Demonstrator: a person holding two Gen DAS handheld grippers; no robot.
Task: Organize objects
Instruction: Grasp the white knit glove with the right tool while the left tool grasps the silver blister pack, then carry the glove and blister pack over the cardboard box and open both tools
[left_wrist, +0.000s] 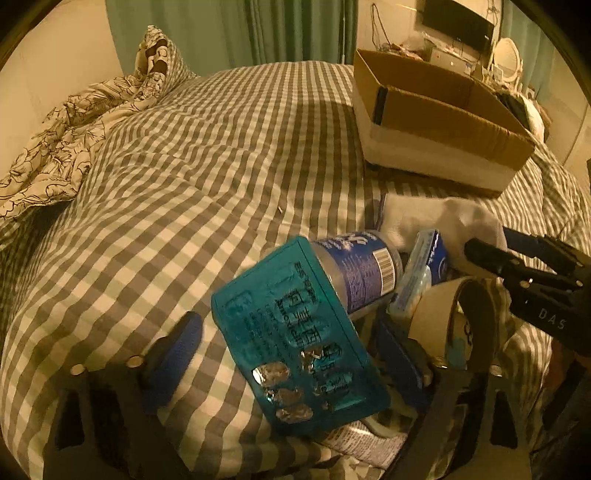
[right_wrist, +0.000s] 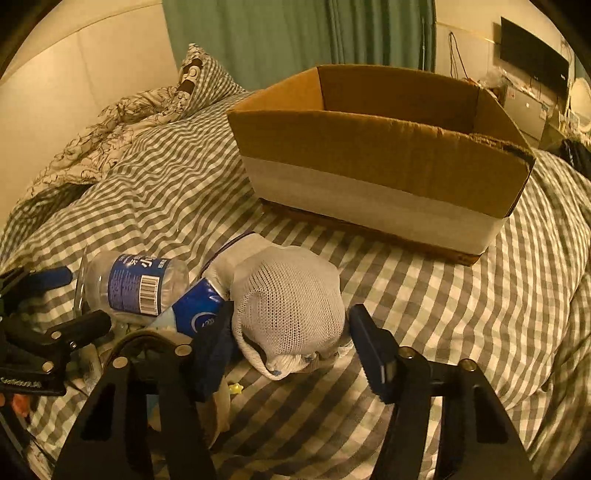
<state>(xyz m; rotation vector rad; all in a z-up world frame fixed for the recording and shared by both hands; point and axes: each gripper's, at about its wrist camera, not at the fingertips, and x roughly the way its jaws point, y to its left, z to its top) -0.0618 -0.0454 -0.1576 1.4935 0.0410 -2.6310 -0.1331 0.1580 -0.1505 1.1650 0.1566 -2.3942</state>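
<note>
My left gripper (left_wrist: 291, 350) stands wide open around a teal blister pack of pills (left_wrist: 295, 332) that leans between its fingers; whether a pad touches it I cannot tell. Behind it lie a clear water bottle with a blue label (left_wrist: 362, 269), a blue tissue pack (left_wrist: 424, 273), a brown tape roll (left_wrist: 458, 325) and a white sock (left_wrist: 443, 218). My right gripper (right_wrist: 291, 332) is open around the white sock (right_wrist: 288, 314), fingers on either side. The bottle (right_wrist: 129, 284) and tissue pack (right_wrist: 195, 310) lie to its left. An open cardboard box (right_wrist: 376, 155) stands behind.
Everything lies on a bed with a grey checked cover (left_wrist: 184, 184). A crumpled floral quilt and a pillow (left_wrist: 92, 110) are at the far left. The box (left_wrist: 436, 122) sits at the right rear. A dark screen and cluttered shelf (left_wrist: 458, 22) are beyond the bed.
</note>
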